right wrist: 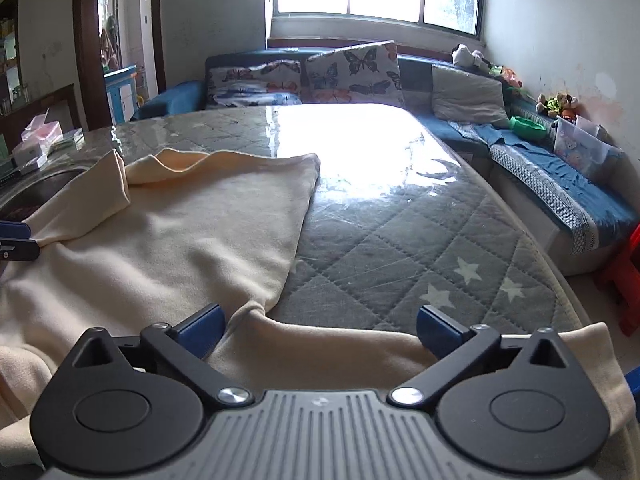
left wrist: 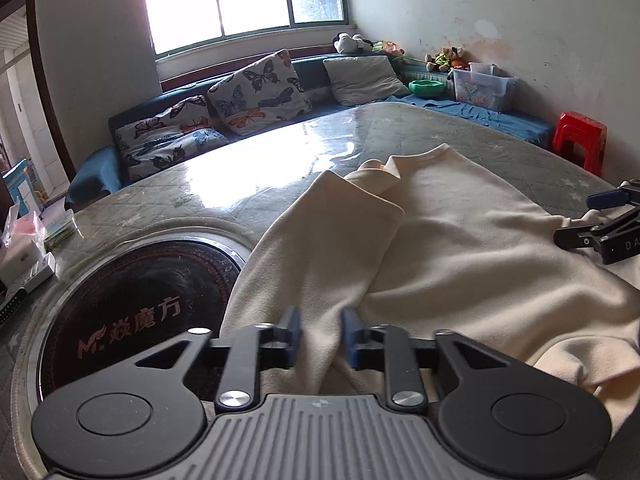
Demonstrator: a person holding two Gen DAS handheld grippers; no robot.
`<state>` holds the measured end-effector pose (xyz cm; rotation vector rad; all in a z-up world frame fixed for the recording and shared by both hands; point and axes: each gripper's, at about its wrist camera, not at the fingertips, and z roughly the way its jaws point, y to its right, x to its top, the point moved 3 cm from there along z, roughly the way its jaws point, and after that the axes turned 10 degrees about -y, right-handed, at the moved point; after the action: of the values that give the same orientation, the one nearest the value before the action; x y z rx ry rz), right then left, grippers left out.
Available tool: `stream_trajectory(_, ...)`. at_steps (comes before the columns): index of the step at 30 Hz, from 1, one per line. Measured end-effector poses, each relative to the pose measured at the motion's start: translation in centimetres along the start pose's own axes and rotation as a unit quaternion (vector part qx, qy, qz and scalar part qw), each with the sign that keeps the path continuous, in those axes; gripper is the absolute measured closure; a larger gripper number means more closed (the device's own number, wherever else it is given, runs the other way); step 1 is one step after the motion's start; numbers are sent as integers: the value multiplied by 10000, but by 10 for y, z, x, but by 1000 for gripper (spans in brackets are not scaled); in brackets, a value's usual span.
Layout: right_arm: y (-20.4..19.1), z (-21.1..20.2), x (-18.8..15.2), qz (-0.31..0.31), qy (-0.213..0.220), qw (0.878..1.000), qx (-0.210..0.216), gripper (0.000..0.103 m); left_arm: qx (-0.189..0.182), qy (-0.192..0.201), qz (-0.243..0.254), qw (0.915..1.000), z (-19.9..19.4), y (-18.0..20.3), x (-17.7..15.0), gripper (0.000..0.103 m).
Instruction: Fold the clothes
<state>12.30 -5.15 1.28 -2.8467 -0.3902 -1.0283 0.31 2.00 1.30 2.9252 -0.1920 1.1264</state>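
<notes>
A cream long-sleeved garment lies spread on the quilted table, one sleeve folded over the body. My left gripper sits low over the near end of that sleeve, its blue pads a narrow gap apart with cloth between them; a grip cannot be confirmed. My right gripper is wide open above the garment's near right part, with cloth under it. The right gripper also shows at the right edge of the left wrist view.
A round black induction hob is set in the table left of the garment. Boxes and packets lie at the table's left edge. The grey quilted tabletop lies to the right. A blue sofa with cushions and a red stool stand beyond.
</notes>
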Motion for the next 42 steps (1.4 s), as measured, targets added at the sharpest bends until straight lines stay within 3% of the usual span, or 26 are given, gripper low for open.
stream_trajectory(4, 3, 1, 0, 101, 4, 9999, 93, 0, -75, 77, -143, 9998, -2, -8, -1, 97)
stream_trajectory(14, 3, 1, -2, 101, 91, 9998, 116, 0, 10, 481, -1062, 9932, -34, -50, -5, 100)
stream_trajectory(16, 3, 2, -2, 92, 89, 9999, 104, 0, -137, 519, -1092, 9926, -42, -52, -5, 99)
stream_trajectory(25, 2, 4, -1, 112, 85, 9998, 123, 0, -343, 169, -74, 9992, -18, 0, -2, 88)
stream_trajectory(28, 2, 4, 0, 120, 84, 9998, 131, 0, -264, 59, 160, 9995, -5, 8, 0, 75)
stream_trajectory(32, 2, 5, 0, 123, 82, 9998, 132, 0, -130, -46, 474, 9988, 7, 13, -2, 72)
stream_trajectory(34, 1, 5, 1, 120, 82, 9998, 130, 0, -77, -56, 535, 9985, 10, 11, -3, 76)
stream_trajectory(35, 1, 6, 1, 118, 82, 9998, 128, 0, -54, -60, 553, 9984, 11, 10, -3, 82)
stream_trajectory(36, 0, 6, 1, 116, 81, 9998, 125, 0, -65, -57, 450, 9989, 11, 5, -3, 94)
stream_trajectory(42, -1, 5, 2, 108, 70, 9999, 114, 0, -196, 222, -682, 9972, -13, -39, -3, 100)
